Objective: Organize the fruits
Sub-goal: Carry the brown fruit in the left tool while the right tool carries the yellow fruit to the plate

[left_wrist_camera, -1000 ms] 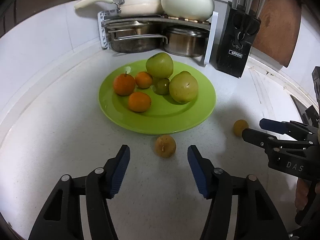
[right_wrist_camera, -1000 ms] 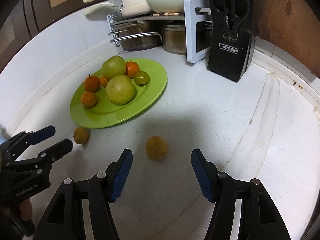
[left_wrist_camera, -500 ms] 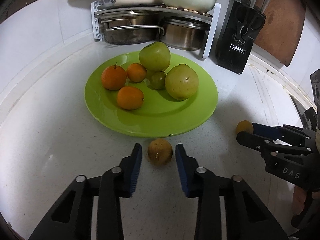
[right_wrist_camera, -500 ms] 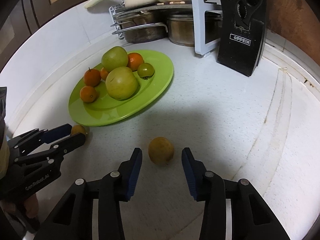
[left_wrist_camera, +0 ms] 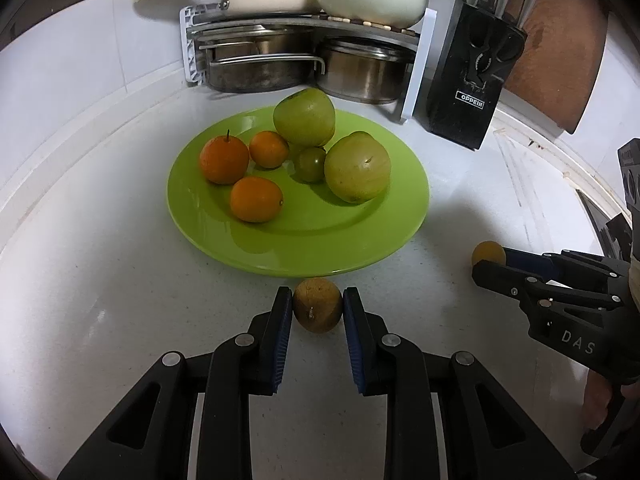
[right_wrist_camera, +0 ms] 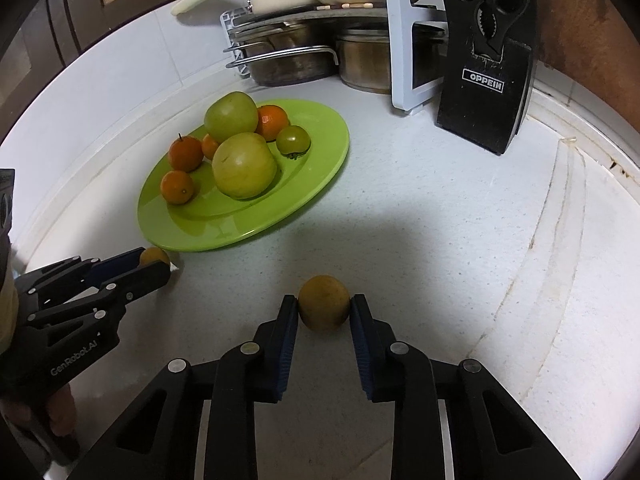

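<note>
A: How much is being left undone?
B: Six fruits are already being held by the green plate [left_wrist_camera: 304, 248]; two are being left on the counter.
A: And those?
B: The brownish fruit [left_wrist_camera: 317, 310] is being clamped by the left gripper [left_wrist_camera: 316, 312], the yellow fruit [right_wrist_camera: 324, 307] by the right gripper [right_wrist_camera: 324, 312].
A: Obstacles?
B: The knife block [right_wrist_camera: 484, 76] and pot rack [left_wrist_camera: 304, 28] are being kept well behind; only the plate rim is being faced.

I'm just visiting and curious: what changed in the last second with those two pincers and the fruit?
Both moved forward and closed. The left gripper now pinches the small brownish round fruit lying by the green plate; the right gripper pinches the small yellow-orange round fruit on the white counter. Both fruits still sit on the counter. The plate's fruit stayed put.
</note>
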Demonstrator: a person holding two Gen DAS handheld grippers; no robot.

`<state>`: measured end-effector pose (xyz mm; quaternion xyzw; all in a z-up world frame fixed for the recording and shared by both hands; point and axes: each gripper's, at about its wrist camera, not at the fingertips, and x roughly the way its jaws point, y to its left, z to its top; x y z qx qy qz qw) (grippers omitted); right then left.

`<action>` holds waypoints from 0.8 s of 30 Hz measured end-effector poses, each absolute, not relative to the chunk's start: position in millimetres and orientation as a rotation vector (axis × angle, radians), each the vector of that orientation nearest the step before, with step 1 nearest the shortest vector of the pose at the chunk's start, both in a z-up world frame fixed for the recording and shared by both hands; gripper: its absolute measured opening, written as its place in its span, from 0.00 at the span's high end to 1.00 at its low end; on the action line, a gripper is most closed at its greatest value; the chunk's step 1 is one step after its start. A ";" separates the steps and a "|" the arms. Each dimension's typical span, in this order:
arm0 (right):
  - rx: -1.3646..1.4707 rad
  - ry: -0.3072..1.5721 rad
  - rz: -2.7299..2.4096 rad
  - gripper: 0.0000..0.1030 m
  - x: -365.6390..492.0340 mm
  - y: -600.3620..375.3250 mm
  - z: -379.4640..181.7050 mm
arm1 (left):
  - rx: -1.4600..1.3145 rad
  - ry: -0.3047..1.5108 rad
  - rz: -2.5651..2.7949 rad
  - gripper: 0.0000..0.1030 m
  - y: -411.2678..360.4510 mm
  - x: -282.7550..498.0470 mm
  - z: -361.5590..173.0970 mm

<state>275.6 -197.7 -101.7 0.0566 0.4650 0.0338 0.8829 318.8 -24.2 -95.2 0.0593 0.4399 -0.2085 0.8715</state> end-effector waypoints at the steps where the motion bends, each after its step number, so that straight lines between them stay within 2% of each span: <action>1: 0.117 0.964 0.070 0.73 274.8 -197.8 -100.4 | 0.123 0.917 -0.437 0.74 -23.8 317.8 -94.4; 24: 0.076 0.829 0.113 0.73 240.2 -189.3 -46.6 | 0.092 0.786 -0.437 0.74 -14.2 271.1 -42.0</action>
